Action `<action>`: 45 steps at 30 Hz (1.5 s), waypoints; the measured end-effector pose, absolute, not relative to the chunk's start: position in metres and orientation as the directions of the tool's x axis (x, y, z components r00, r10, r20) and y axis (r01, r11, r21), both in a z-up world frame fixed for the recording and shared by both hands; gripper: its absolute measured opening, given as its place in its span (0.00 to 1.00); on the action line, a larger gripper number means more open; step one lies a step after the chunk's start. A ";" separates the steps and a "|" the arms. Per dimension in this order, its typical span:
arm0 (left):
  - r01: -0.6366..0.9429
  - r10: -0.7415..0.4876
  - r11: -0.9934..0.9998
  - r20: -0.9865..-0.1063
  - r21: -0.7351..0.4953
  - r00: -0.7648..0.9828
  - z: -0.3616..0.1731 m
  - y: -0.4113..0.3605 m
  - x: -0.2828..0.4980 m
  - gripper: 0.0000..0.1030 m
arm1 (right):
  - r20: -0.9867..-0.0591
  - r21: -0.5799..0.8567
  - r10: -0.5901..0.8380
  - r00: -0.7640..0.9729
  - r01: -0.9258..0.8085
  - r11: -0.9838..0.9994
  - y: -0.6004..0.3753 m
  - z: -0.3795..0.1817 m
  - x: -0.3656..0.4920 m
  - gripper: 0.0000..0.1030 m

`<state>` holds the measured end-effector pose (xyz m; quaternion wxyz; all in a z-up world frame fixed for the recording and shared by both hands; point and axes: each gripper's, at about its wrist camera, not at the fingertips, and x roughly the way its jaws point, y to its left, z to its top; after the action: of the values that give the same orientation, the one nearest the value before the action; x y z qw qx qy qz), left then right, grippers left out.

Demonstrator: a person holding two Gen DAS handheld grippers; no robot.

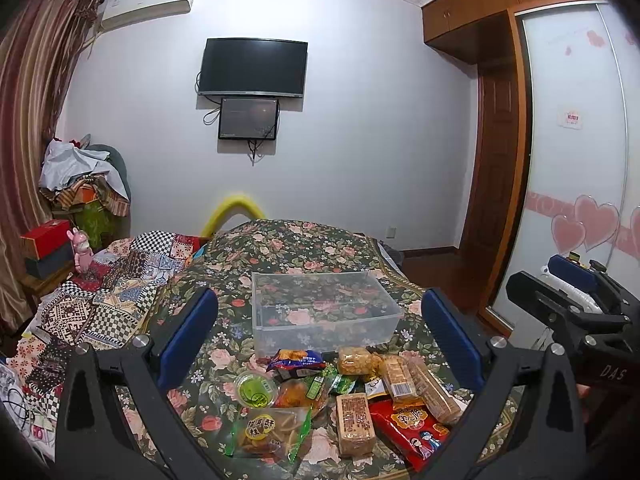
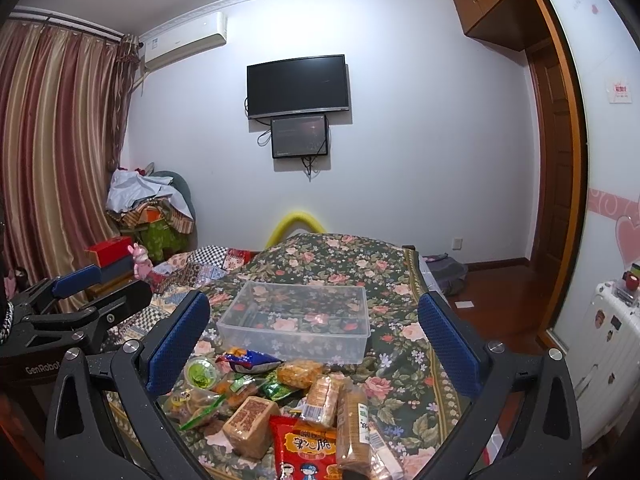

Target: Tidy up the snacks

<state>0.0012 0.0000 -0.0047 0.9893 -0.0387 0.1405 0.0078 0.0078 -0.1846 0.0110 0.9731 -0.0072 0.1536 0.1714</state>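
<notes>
A clear plastic box (image 1: 324,312) (image 2: 296,320) stands empty on the floral cloth (image 1: 304,248). In front of it lies a pile of snacks: a green jelly cup (image 1: 256,390) (image 2: 202,372), a blue chip bag (image 1: 294,360) (image 2: 248,360), a brown cracker block (image 1: 354,420) (image 2: 250,420) and a red packet (image 1: 412,428) (image 2: 308,448). My left gripper (image 1: 320,312) hangs open above the pile, holding nothing. My right gripper (image 2: 314,320) is open too, just right of the left one and over the same pile.
A patchwork quilt (image 1: 120,280) covers the bed to the left, with a pink toy (image 1: 82,252) and red box (image 1: 44,236) beyond. A white suitcase (image 2: 608,360) stands at the right by the wardrobe door. Wooden floor (image 2: 492,292) lies past the cloth's right edge.
</notes>
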 end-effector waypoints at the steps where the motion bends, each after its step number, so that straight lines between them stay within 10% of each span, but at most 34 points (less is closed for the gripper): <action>1: -0.027 0.005 0.997 -0.278 -0.075 0.961 -0.005 0.000 0.001 1.00 | -0.302 0.040 0.331 0.894 -0.336 0.941 -0.185 0.011 0.008 1.00; 45: -0.038 0.019 0.998 -0.293 -0.059 0.956 -0.013 0.002 0.007 1.00 | -0.336 0.056 0.336 0.880 -0.338 0.940 -0.185 -0.001 0.015 1.00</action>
<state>0.0068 0.0023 -0.0130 0.9884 -0.0318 0.1475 0.0144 0.0151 -0.1852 -0.0006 0.9695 -0.0019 0.1729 0.1739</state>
